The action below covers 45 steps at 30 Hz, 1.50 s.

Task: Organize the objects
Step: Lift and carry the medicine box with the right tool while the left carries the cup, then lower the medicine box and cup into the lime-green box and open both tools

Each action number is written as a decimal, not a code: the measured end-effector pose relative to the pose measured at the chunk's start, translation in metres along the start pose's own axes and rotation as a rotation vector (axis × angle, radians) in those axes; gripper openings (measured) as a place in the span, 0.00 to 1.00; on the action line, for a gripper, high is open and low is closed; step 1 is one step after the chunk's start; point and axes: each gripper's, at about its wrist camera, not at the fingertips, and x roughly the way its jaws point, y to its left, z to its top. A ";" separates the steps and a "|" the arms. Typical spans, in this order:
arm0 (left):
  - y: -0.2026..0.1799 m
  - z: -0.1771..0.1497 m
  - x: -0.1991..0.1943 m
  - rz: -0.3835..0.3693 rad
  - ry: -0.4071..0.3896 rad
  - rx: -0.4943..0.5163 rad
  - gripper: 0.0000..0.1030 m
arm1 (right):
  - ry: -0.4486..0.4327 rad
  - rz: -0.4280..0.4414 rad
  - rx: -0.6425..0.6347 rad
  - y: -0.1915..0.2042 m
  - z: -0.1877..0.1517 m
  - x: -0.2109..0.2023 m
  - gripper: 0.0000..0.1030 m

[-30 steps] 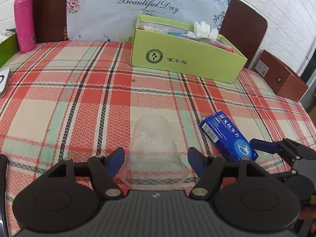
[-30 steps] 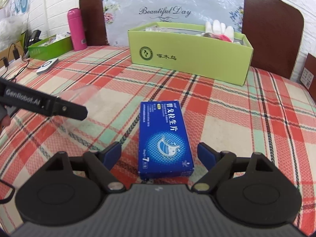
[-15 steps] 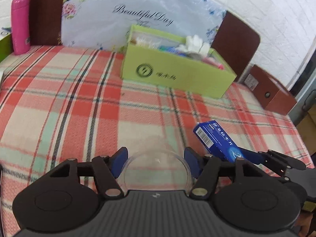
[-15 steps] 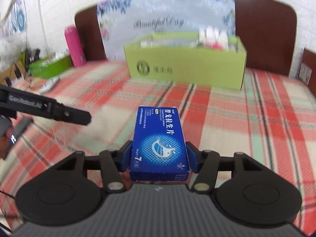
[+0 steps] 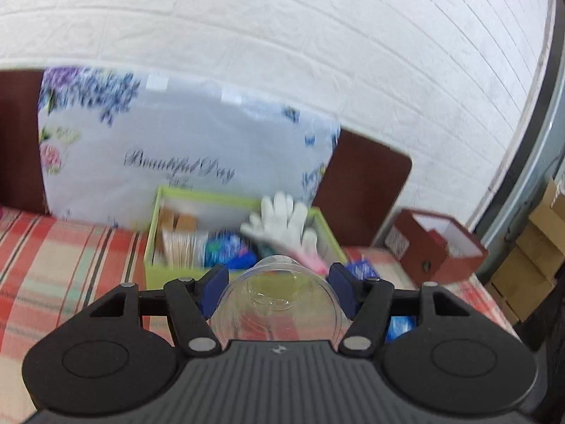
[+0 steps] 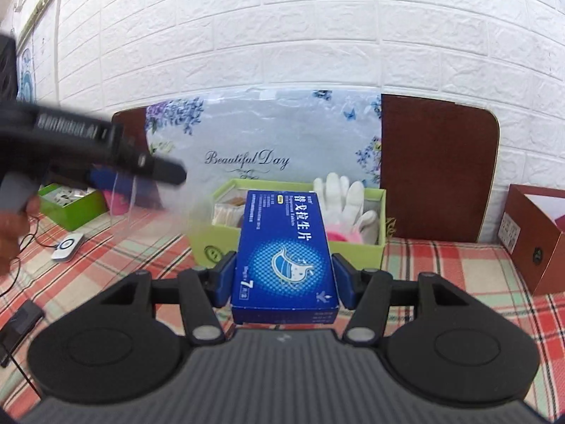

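The left gripper (image 5: 276, 295) is clamped on a clear plastic cup (image 5: 279, 300), its blue pads pressing the cup's sides. The cup lies along the gripper's line, its wide rim toward the camera and its narrower base pointing ahead toward the green box (image 5: 159, 233). It is lifted clear of the plaid tablecloth (image 5: 53, 265).

The right gripper (image 6: 283, 281) grips a blue medicine box (image 6: 286, 251) by its two long sides. The box's long axis runs straight away from the camera, the end printed with a "7" nearest and the far end pointing at the green box, which stands near the tabletop's far edge. The printed face is up and roughly level, and it is held above the cloth.

In the right wrist view the left gripper shows blurred at the left, with the cup a faint smear below its fingers.

The green box holds white gloves (image 6: 344, 201), something pink and other blurred packets. Behind it a floral cushion (image 6: 265, 141) leans on a brown chair back (image 6: 438, 169). A brown open box (image 6: 533, 236) sits at the right edge, and a second green box (image 6: 74, 205) and a small white device (image 6: 67, 245) sit at the left.
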 end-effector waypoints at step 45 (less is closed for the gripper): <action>0.009 -0.038 0.009 0.420 -0.035 0.042 0.89 | -0.020 -0.159 -0.028 -0.016 0.015 0.029 1.00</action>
